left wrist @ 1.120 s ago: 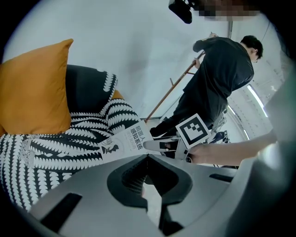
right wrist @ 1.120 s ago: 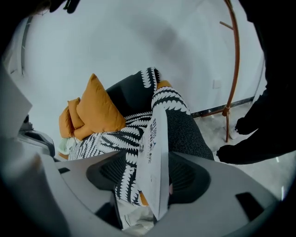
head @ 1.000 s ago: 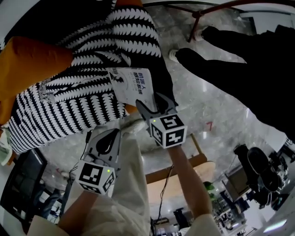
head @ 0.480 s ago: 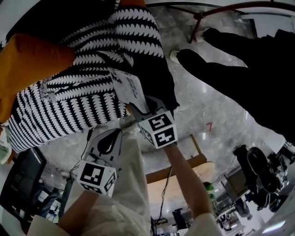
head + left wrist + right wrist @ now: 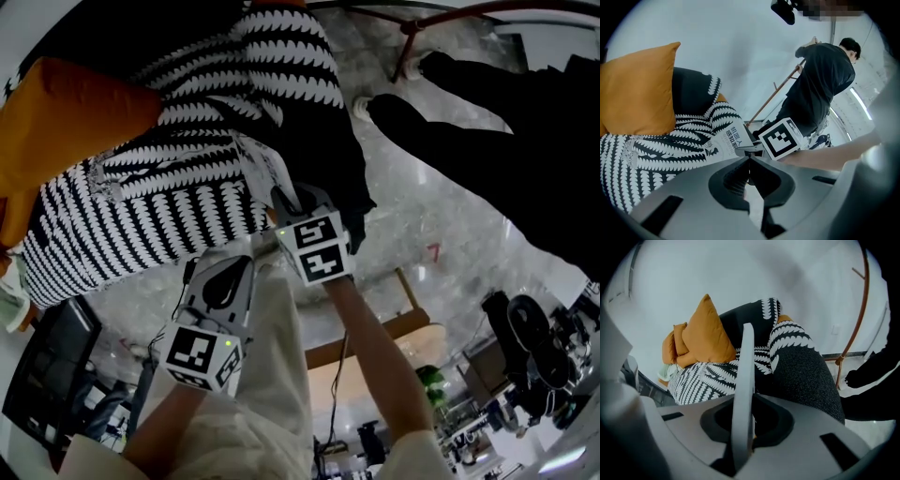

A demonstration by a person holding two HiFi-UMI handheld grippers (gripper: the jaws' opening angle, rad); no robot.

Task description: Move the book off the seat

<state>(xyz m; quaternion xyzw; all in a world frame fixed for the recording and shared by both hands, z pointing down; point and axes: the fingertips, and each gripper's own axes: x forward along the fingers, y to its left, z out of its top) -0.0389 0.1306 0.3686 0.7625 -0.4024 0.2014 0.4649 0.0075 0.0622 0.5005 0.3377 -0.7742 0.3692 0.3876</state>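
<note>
The book [image 5: 265, 169], white with dark print on its cover, stands tipped on edge over the black-and-white patterned seat [image 5: 141, 216]. My right gripper [image 5: 287, 202] holds its near edge, and the jaws are still closing on it. In the right gripper view the book [image 5: 744, 376] is a thin pale strip upright between the jaws. The left gripper view has the book [image 5: 726, 140] with the right gripper [image 5: 746, 149] clamped on its corner. My left gripper [image 5: 232, 264] hangs lower left of the book, shut and holding nothing, well short of the seat's front edge.
An orange cushion [image 5: 66, 122] leans at the seat's left end. The seat's dark speckled side [image 5: 806, 376] drops to a marble floor. A person in black [image 5: 506, 122] stands at the right beside a red metal frame [image 5: 855, 333]. A wooden stool [image 5: 375, 342] sits below my arms.
The book went from lying flat, cover up, to tipped on edge in the right gripper. That gripper rolled and shifted slightly left and up. The left gripper stayed put.
</note>
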